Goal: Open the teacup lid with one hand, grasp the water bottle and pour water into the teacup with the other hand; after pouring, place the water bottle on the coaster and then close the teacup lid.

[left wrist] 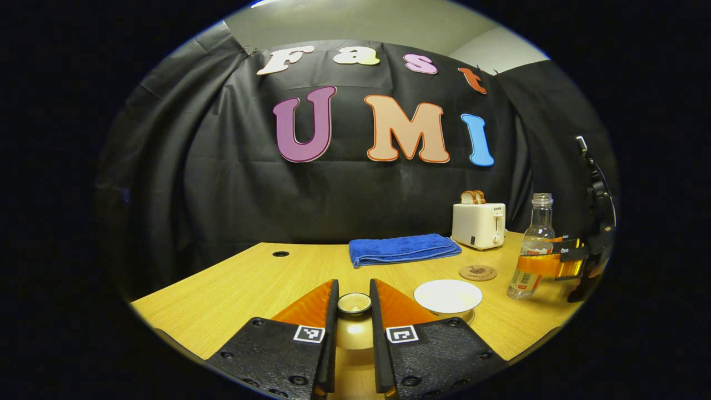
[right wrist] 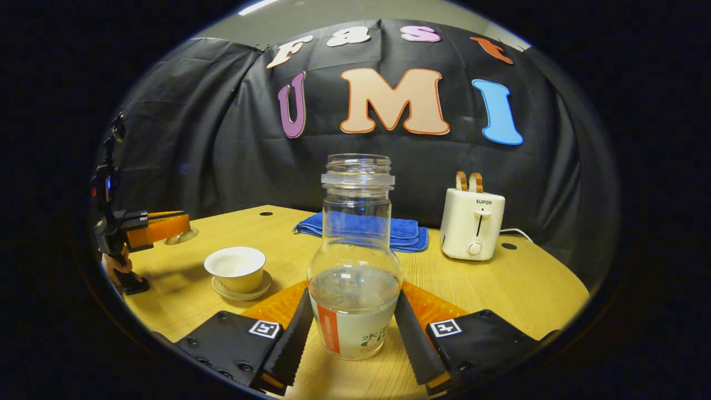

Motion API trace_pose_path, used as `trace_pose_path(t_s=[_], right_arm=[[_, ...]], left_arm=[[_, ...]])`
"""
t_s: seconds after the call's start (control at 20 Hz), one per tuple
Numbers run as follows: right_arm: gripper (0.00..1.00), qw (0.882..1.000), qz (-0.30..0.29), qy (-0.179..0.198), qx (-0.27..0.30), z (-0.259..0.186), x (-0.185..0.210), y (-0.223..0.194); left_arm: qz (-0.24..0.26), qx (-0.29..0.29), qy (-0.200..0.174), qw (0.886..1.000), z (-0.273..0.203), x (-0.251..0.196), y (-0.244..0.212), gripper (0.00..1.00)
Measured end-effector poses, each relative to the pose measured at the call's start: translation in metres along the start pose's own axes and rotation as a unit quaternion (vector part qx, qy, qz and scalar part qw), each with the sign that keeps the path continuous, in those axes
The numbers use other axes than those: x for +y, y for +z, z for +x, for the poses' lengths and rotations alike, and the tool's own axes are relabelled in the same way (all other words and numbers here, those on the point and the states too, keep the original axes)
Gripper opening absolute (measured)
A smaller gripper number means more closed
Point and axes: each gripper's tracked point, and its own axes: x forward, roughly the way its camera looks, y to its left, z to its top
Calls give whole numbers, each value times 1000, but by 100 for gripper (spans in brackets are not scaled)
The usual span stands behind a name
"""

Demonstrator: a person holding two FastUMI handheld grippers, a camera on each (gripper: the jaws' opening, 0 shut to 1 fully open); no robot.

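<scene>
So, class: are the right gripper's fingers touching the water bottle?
Touching. In the right gripper view both fingers press against the water bottle sides, with no gap.

Teacup [right wrist: 235, 269] uncovered on saucer; capless water bottle [right wrist: 354, 261] upright, part-filled

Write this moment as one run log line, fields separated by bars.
lid: held by left gripper | teacup: open | right gripper: shut on bottle | coaster: bare

Both cams low, facing wall; maybe level.
</scene>
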Motion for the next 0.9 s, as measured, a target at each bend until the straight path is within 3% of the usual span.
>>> trace_pose_path(t_s=[0.45,0.9], right_arm=[[81,987,-155,-42,-4,11,16,8],[80,945,-316,-81,5,14,8,16]], left_arm=[[-1,1,2,1000,0,0,-1,25],[-1,1,3,1000,-1,1,0,25]])
